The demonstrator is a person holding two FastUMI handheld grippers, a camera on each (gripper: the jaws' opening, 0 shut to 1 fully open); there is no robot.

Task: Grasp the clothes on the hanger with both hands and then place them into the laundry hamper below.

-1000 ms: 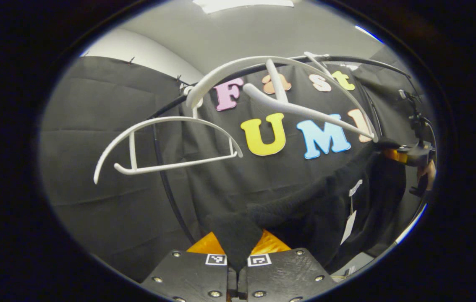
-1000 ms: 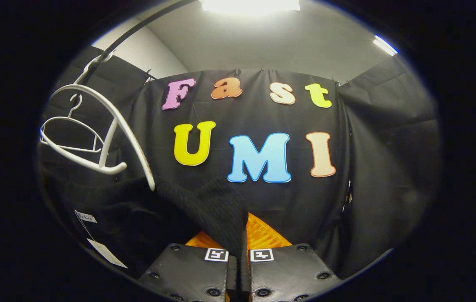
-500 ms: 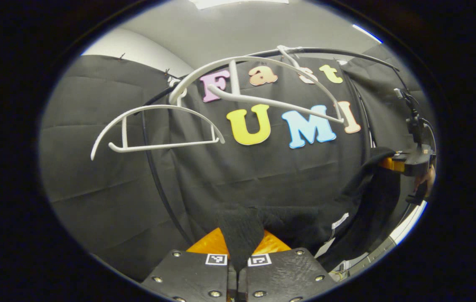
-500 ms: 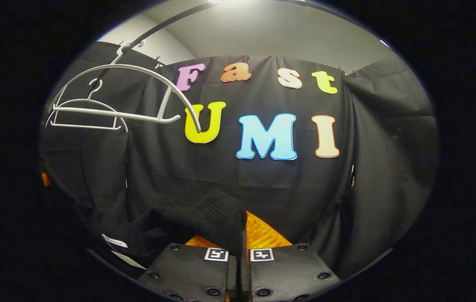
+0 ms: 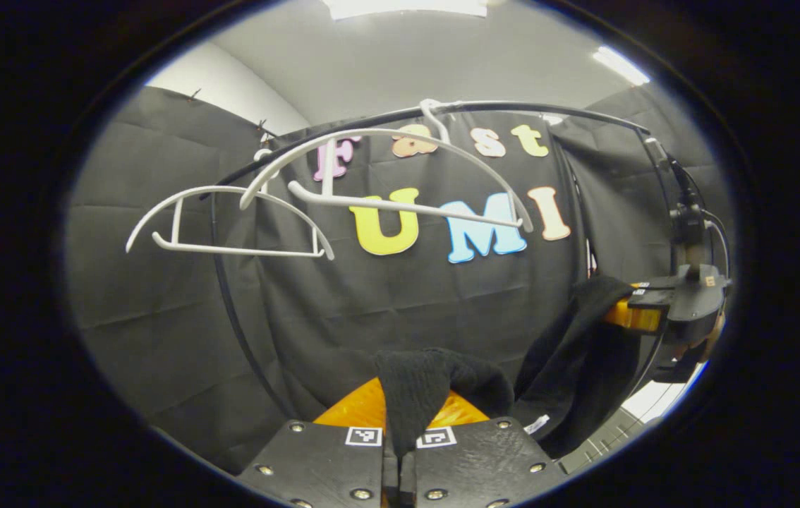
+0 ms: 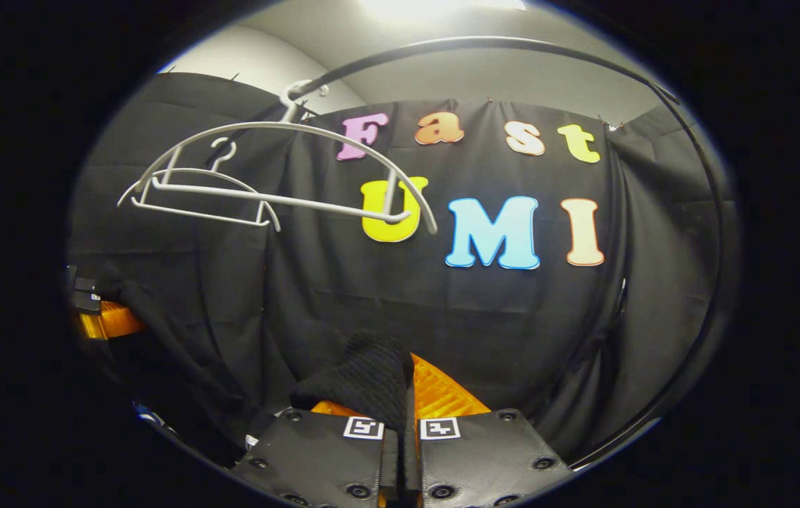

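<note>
Overhead, two bare white hangers [image 5: 386, 183] hang above both tongs. Left tongs [image 5: 400, 451] and right tongs [image 6: 403, 451] each pinch the black garment [image 5: 576, 360], slung between them; the hamper should lie below.

Black knit garment [image 5: 569, 353] off bare white hangers [image 5: 386, 180], sagging below.

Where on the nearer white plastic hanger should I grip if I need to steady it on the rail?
Likely the straight lower bar of the nearer white plastic hanger, coming from below and in front. It hangs bare from the black rail, and the bar runs nearly level with open space beneath. Both tools are busy: the left tool and right tool each clamp the black knitted garment.
</note>
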